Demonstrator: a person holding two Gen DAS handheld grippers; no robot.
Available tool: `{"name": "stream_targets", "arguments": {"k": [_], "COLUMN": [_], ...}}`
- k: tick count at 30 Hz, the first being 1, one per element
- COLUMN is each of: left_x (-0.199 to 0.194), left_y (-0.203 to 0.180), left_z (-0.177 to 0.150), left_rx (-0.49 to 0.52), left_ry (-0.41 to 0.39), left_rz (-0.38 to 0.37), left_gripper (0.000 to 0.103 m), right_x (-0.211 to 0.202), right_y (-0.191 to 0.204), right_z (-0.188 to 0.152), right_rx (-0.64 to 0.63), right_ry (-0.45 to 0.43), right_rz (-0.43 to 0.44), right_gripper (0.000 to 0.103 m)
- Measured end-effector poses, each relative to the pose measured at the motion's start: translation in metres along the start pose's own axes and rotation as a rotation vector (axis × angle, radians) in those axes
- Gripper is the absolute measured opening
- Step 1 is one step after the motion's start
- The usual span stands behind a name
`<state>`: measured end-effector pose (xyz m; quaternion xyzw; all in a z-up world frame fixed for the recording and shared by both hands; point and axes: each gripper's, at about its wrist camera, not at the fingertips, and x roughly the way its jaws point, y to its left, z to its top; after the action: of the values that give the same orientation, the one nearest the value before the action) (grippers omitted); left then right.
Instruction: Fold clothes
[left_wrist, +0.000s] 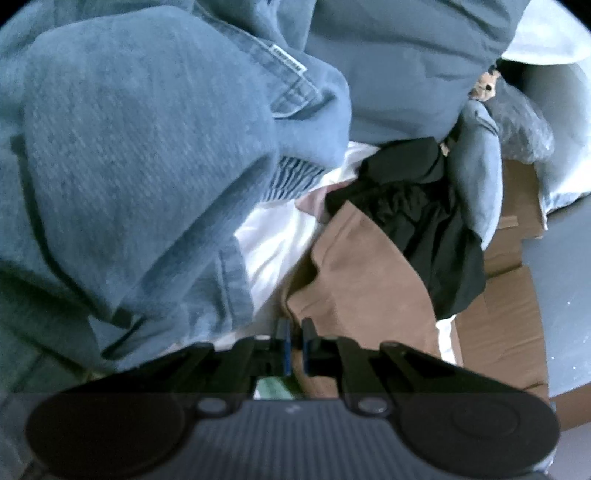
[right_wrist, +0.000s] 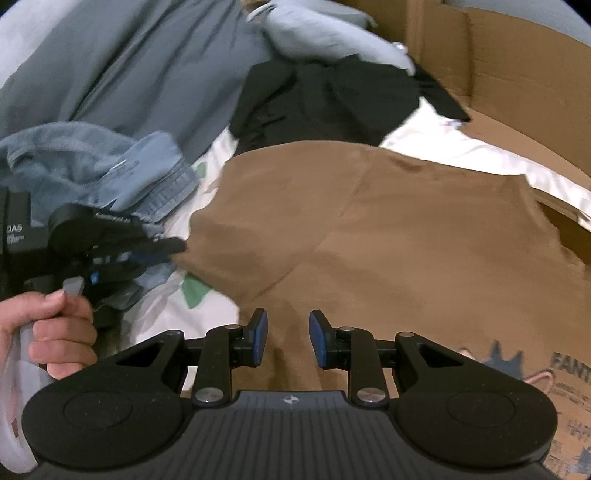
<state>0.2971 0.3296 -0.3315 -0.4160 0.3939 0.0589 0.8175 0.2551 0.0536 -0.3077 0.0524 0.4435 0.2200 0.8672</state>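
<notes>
Two claws are seen: left claw (left_wrist: 294, 345) clenched on brown garment (right_wrist: 388, 229), right claw (right_wrist: 287, 338) released; a thin pinch may slip.

A brown garment (right_wrist: 388, 229) lies spread and mostly flat in the middle of the pile, its left edge creased. Blue jeans (left_wrist: 122, 177) are bunched to its left. A crumpled black garment (right_wrist: 325, 99) lies at its far edge, over white fabric (right_wrist: 480, 155).
</notes>
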Motion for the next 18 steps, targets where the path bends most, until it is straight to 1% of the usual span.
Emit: {"name": "stream_targets", "arguments": {"k": [2, 3, 4, 5, 7, 8, 11, 15, 16, 18], "left_x": [-0.001, 0.001, 0.003, 0.005, 0.007, 0.008, 0.015, 0.018, 0.019, 0.019], "left_y": [-0.001, -0.003, -0.005, -0.007, -0.005, -0.004, 0.002, 0.007, 0.007, 0.007], "left_z": [0.001, 0.001, 0.002, 0.002, 0.000, -0.001, -0.002, -0.005, -0.005, -0.005], "left_rx": [0.011, 0.023, 0.036, 0.053, 0.052, 0.046, 0.009, -0.023, -0.024, -0.024], "left_ry": [0.000, 0.006, 0.012, 0.019, 0.023, 0.024, 0.042, 0.040, 0.040, 0.041], "left_rz": [-0.017, -0.010, -0.003, 0.010, -0.005, -0.011, 0.009, 0.018, 0.018, 0.018], "left_gripper": [0.006, 0.007, 0.011, 0.018, 0.026, 0.027, 0.027, 0.026, 0.025, 0.014], "right_x": [0.006, 0.009, 0.012, 0.016, 0.024, 0.028, 0.034, 0.038, 0.039, 0.042], "right_y": [0.004, 0.005, 0.006, 0.008, 0.010, 0.011, 0.014, 0.017, 0.017, 0.018], "right_z": [0.001, 0.001, 0.001, 0.001, 0.000, 0.000, -0.001, -0.001, -0.001, -0.001], "right_rx": [0.003, 0.007, 0.012, 0.014, 0.017, 0.022, 0.037, 0.048, 0.050, 0.056], "right_ry": [0.014, 0.021, 0.027, 0.034, 0.047, 0.052, 0.053, 0.052, 0.053, 0.054], "right_rz": [0.003, 0.008, 0.013, 0.015, 0.010, 0.004, -0.004, -0.011, -0.012, -0.014], "right_gripper": [0.032, 0.032, 0.032, 0.032, 0.032, 0.032, 0.032, 0.032, 0.032, 0.032]}}
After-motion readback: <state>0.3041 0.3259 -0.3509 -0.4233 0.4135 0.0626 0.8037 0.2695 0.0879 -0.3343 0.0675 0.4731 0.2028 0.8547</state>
